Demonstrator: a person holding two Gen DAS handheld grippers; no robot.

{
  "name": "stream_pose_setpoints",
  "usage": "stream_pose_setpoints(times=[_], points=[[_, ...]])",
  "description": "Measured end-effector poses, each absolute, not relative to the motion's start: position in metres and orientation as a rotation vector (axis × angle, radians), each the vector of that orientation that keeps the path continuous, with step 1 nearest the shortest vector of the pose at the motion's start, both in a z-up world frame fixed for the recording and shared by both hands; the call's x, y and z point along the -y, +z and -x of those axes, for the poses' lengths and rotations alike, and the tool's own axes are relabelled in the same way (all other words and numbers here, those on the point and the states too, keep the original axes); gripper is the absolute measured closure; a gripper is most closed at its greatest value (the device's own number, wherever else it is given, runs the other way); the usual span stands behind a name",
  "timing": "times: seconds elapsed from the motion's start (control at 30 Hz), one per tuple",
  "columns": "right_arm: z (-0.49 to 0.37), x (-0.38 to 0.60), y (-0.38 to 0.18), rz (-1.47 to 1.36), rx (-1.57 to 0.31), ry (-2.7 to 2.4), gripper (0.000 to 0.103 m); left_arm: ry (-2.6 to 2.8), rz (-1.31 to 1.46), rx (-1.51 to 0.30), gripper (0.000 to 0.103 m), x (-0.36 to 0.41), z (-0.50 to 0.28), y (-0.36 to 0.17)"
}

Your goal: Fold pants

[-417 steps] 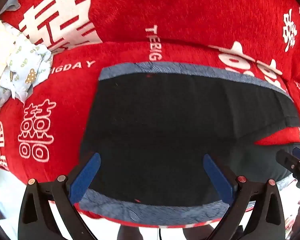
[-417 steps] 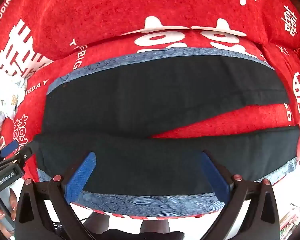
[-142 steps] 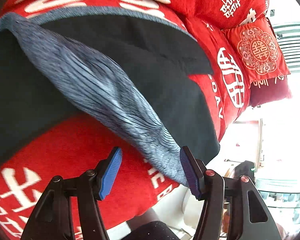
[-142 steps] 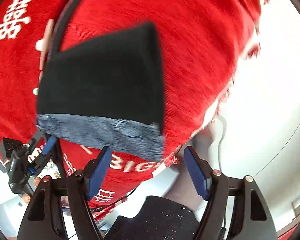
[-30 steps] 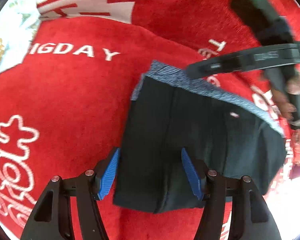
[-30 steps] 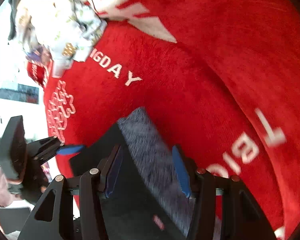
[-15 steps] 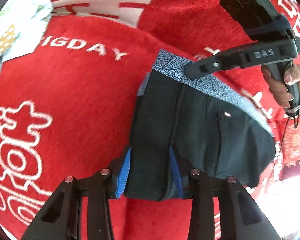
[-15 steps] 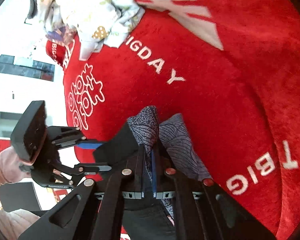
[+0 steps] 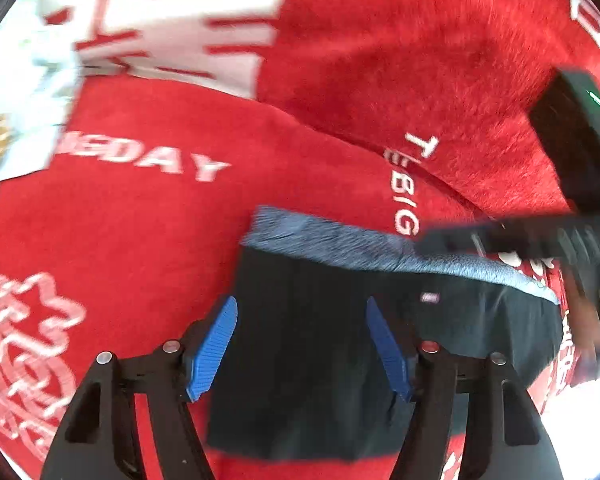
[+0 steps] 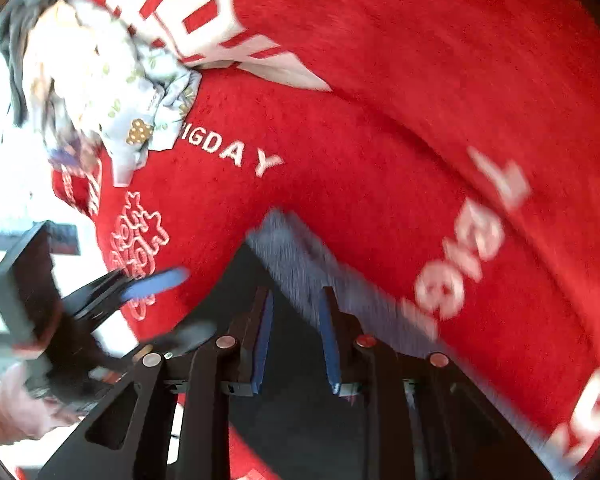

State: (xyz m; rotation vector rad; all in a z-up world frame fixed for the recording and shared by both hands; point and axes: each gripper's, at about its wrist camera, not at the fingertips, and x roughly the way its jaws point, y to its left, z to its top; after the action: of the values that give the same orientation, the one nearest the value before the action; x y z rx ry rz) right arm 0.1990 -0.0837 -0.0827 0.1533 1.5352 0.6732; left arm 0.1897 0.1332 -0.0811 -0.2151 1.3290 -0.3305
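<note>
Folded black pants (image 9: 460, 320) with a blue-grey waistband (image 9: 360, 248) lie flat on the red sofa cover (image 9: 140, 240). My left gripper (image 9: 300, 344) hovers over their left half with its jaws opening; the pads stand wide and clear of the cloth. My right gripper (image 10: 296, 340) is above the waistband corner (image 10: 296, 248), its jaws opening with a narrow gap and nothing pinched. The right gripper's fingers (image 9: 500, 232) show blurred over the waistband. The left gripper's fingers (image 10: 156, 282) show at the left of the right wrist view.
A heap of pale printed cloth (image 10: 112, 92) lies at the sofa's left end. The red back cushion (image 9: 380, 60) rises behind the pants. A hand in a pale sleeve (image 10: 4, 412) holds the left gripper by the sofa's edge.
Half a second ago both grippers were shut on the pants. Both have let go and pulled back, and the pants now lie flat.
</note>
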Motion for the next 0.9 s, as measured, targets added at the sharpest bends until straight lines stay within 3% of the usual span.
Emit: stream_pose_setpoints(times=[0.1, 0.13, 0.3, 0.4, 0.43, 0.47, 0.53, 0.67, 0.83, 0.9], points=[[-0.179, 0.109, -0.103, -0.105, -1.562, 0.538, 0.082, -0.254, 0.180, -1.364, 0.034, -0.111, -0.210, -0.112], [-0.179, 0.123, -0.112, -0.144, -1.534, 0.488, 0.086, -0.218, 0.174, -1.361, 0.029, -0.108, -0.216, -0.119], [-0.200, 0.171, -0.128, -0.283, -1.457, 0.284, 0.086, -0.106, 0.181, -1.385, 0.026, -0.113, -0.242, -0.126], [-0.187, 0.207, -0.102, -0.402, -1.402, 0.290, 0.081, -0.117, 0.065, -1.341, 0.026, -0.099, -0.235, -0.098], [-0.175, 0.224, -0.091, -0.461, -1.395, 0.307, 0.074, -0.132, 0.045, -1.333, 0.026, -0.094, -0.231, -0.090], [-0.162, 0.239, -0.084, -0.509, -1.397, 0.314, 0.061, -0.158, 0.030, -1.327, 0.026, -0.085, -0.222, -0.080], [-0.124, 0.276, -0.071, -0.631, -1.395, 0.300, 0.051, -0.220, 0.024, -1.330, 0.026, -0.063, -0.202, -0.063], [-0.028, 0.340, -0.068, -0.873, -1.416, 0.196, 0.051, -0.315, 0.033, -1.361, 0.026, -0.012, -0.164, -0.052], [0.062, 0.396, -0.096, -1.140, -1.418, 0.033, 0.051, -0.348, -0.047, -1.451, 0.026, 0.039, -0.124, -0.088], [0.074, 0.399, -0.109, -1.177, -1.397, 0.015, 0.051, -0.349, -0.093, -1.403, 0.026, 0.038, -0.114, -0.091]])
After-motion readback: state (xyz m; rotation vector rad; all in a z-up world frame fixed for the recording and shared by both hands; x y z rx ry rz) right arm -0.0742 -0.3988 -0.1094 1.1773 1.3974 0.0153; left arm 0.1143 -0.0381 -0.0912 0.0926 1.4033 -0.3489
